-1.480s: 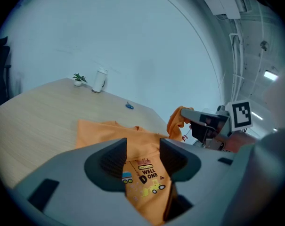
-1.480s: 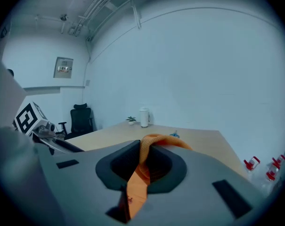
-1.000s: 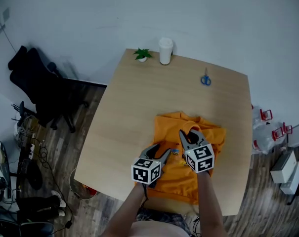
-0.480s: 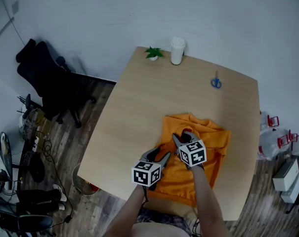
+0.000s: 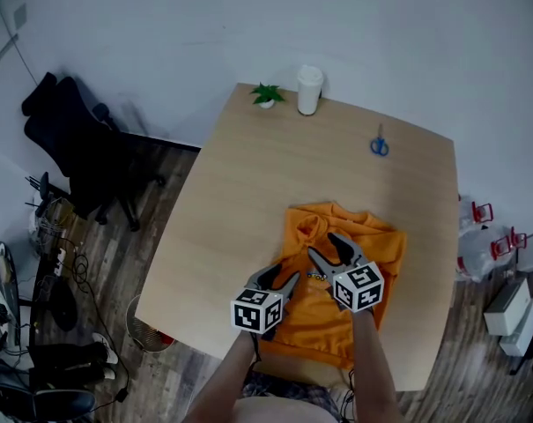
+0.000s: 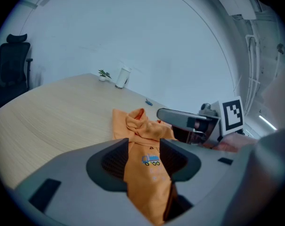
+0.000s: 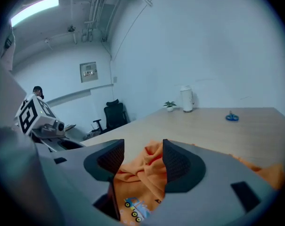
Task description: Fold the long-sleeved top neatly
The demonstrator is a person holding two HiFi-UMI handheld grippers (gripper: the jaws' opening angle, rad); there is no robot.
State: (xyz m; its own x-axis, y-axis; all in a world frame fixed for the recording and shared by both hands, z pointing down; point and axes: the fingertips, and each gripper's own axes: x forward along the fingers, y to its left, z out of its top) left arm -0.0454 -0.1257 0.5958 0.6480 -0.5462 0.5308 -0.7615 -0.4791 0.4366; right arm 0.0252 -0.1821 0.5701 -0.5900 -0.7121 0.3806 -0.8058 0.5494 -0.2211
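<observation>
The orange long-sleeved top (image 5: 376,236) lies part-folded at the near end of the table (image 5: 266,174), its long axis running from the person out toward the far edge, with a rumpled bunch of cloth (image 5: 308,227) heaped at its far left corner. The right tool (image 5: 328,247) rests over the middle of the top and points at that bunch; its jaws have just been opening and now stand apart, with the crumpled fabric between them but not pinched. The left tool (image 5: 282,276) sits at the garment's left edge, nearer the person, jaws also parted, the cloth with its little truck print (image 6: 151,160) showing in the gap (the pads do not seem to press it). The bunch lies just ahead of the right tool and ahead and to the right of the left one, so the right hand looks better placed to smooth or re-take it.
</observation>
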